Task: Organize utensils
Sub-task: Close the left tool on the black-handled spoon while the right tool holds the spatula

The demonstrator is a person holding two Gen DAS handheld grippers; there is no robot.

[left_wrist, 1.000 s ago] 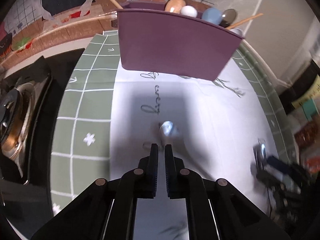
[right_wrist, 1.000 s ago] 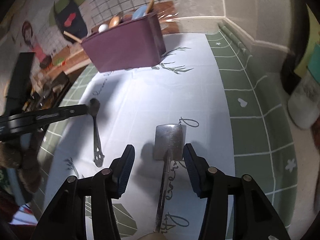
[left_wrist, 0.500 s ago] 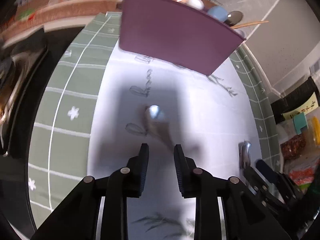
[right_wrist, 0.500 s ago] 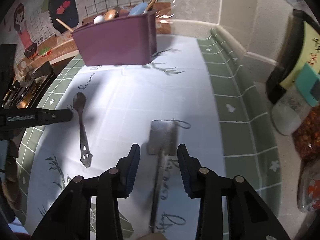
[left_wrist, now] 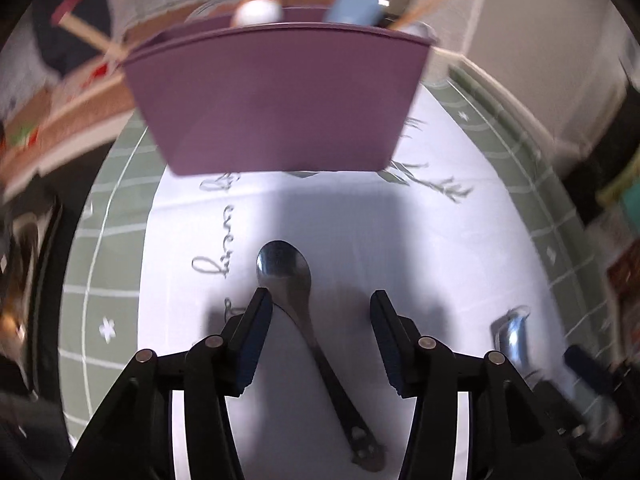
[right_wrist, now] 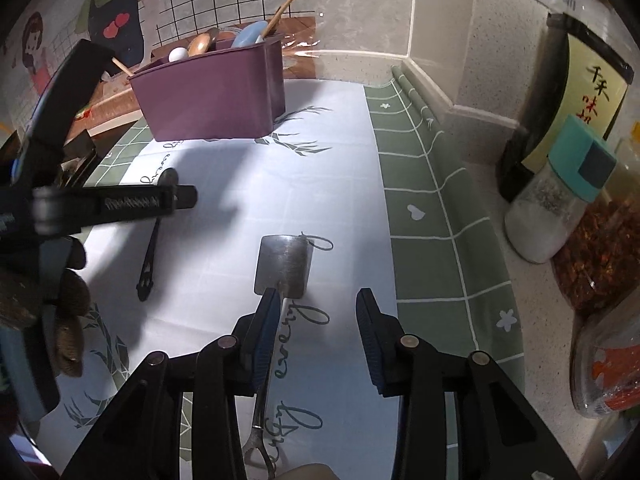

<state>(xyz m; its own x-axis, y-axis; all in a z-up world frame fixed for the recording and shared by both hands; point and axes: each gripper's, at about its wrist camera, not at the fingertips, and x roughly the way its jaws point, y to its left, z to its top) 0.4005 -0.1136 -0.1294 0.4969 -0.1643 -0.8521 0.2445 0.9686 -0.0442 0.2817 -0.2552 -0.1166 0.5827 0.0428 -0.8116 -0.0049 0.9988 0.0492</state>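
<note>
A steel spoon (left_wrist: 296, 292) lies on the white mat, bowl toward the purple utensil holder (left_wrist: 276, 100). My left gripper (left_wrist: 320, 304) is open, its fingers on either side of the spoon's neck. It also shows in the right wrist view (right_wrist: 176, 198) above the spoon (right_wrist: 150, 252). A steel spatula (right_wrist: 285, 266) lies on the mat; my right gripper (right_wrist: 316, 304) is open, its left finger over the spatula's handle. The holder (right_wrist: 212, 96) stands at the back with several utensils in it.
A green checked cloth (right_wrist: 432, 216) borders the white mat. A spice jar with a teal lid (right_wrist: 560, 200) and other jars stand at the right by the wall. A stove (left_wrist: 24, 248) lies to the left.
Both grippers have opened wide. The left one has moved forward over the spoon and nearer the holder. The right one has shifted right, so the spatula handle is under its left finger.
</note>
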